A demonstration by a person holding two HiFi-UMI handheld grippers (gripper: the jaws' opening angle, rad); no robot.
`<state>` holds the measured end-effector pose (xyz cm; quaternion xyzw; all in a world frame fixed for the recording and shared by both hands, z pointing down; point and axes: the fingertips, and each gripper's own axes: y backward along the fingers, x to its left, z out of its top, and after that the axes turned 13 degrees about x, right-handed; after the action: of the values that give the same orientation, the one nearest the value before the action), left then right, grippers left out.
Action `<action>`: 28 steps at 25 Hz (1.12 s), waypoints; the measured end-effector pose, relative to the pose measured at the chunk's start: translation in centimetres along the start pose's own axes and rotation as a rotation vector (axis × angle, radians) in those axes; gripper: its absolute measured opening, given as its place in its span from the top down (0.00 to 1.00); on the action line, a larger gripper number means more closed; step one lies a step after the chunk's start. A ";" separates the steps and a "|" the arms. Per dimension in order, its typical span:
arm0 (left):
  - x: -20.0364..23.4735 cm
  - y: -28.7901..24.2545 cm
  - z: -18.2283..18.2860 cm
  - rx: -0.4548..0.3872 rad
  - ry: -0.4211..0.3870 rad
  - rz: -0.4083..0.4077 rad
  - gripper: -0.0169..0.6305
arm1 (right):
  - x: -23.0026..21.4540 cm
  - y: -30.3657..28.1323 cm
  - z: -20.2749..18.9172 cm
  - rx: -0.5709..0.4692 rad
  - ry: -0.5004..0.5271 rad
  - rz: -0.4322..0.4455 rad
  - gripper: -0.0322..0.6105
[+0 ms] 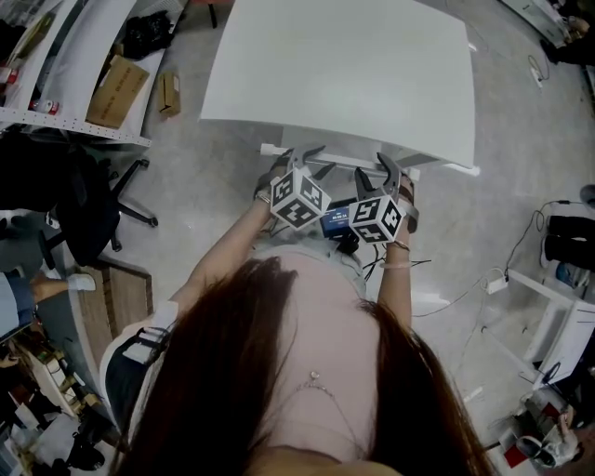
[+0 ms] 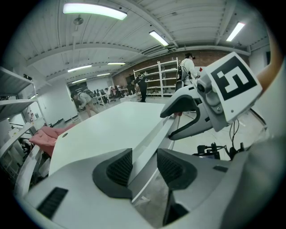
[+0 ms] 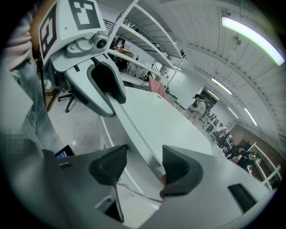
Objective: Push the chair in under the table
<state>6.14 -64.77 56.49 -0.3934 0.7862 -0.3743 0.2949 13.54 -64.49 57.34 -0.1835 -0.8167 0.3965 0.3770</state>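
The left tongs (image 1: pixel 302 160) and right tongs (image 1: pixel 376 167) stand apart astride a white rail (image 1: pixel 344 164), apparently the chair's back, at the table's (image 1: pixel 344 65) near edge. Unclamped, they may slip off it, and uneven pushing could skew the chair.

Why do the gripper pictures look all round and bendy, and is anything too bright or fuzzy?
Left gripper view: a wide lens curves the table and darkens the corners, and the ceiling lamp glares pure white. Right gripper view: the same bending, a long lamp glowing, far people small and soft. Head view: even light, no hard shadow on the table, and the hair near the camera looks soft.
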 end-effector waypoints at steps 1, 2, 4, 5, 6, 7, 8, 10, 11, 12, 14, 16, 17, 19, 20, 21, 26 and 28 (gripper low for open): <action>0.1 -0.1 0.1 -0.001 0.000 0.000 0.70 | -0.1 -0.1 0.1 0.000 0.000 0.000 0.57; 0.2 -0.1 0.1 -0.002 -0.001 0.000 0.70 | -0.1 -0.2 0.2 0.001 0.000 -0.001 0.57; 0.6 -0.2 0.1 -0.003 -0.001 0.000 0.70 | -0.3 -0.4 0.4 0.001 -0.001 -0.003 0.57; 0.7 -0.2 0.2 -0.003 -0.002 0.000 0.70 | -0.3 -0.5 0.5 0.001 -0.001 -0.004 0.57; 0.8 -0.3 0.2 -0.003 -0.002 0.000 0.70 | -0.4 -0.5 0.5 0.001 -0.002 -0.005 0.57; 0.8 -0.3 0.3 -0.003 -0.002 0.000 0.70 | -0.5 -0.6 0.5 0.000 -0.002 -0.005 0.57; 0.9 -0.3 0.4 -0.003 -0.002 0.000 0.70 | -0.7 -0.6 0.5 0.000 -0.002 -0.006 0.57; 1.0 -0.4 0.6 -0.003 -0.001 -0.001 0.70 | -0.9 -0.7 0.6 -0.001 -0.001 -0.007 0.57; 1.1 -0.5 0.6 -0.002 -0.001 -0.001 0.70 | -0.9 -0.7 0.6 -0.001 -0.001 -0.008 0.57; 1.2 -0.5 0.6 -0.002 -0.001 -0.002 0.70 | -1.0 -0.8 0.7 -0.002 0.000 -0.009 0.57; 1.4 -0.6 0.6 -0.001 -0.002 -0.003 0.70 | -1.0 -1.0 0.8 -0.005 -0.001 -0.012 0.57; 1.6 -0.7 0.5 -0.004 -0.002 -0.003 0.70 | -1.0 -1.1 1.0 -0.010 -0.002 -0.015 0.57; 1.6 -0.7 0.5 -0.005 -0.002 -0.002 0.70 | -1.0 -1.1 1.0 -0.013 -0.002 -0.017 0.57; 1.7 -0.8 0.6 -0.008 -0.003 0.000 0.70 | -1.1 -1.2 1.0 -0.017 -0.003 -0.020 0.57; 1.7 -0.8 0.7 -0.009 -0.003 0.002 0.70 | -1.2 -1.2 1.0 -0.017 -0.003 -0.021 0.57; 1.7 -0.9 0.8 -0.010 -0.004 0.003 0.70 | -1.3 -1.2 1.0 -0.017 -0.004 -0.022 0.57; 2.5 -1.2 0.9 -0.011 -0.005 0.002 0.70 | -1.7 -1.8 1.5 -0.014 -0.005 -0.023 0.57; 2.7 -1.4 1.0 -0.011 -0.006 0.002 0.70 | -1.8 -2.0 1.6 -0.013 -0.006 -0.022 0.57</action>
<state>6.05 -67.96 56.60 -0.3954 0.7877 -0.3687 0.2952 13.49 -67.57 57.44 -0.1759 -0.8224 0.3874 0.3777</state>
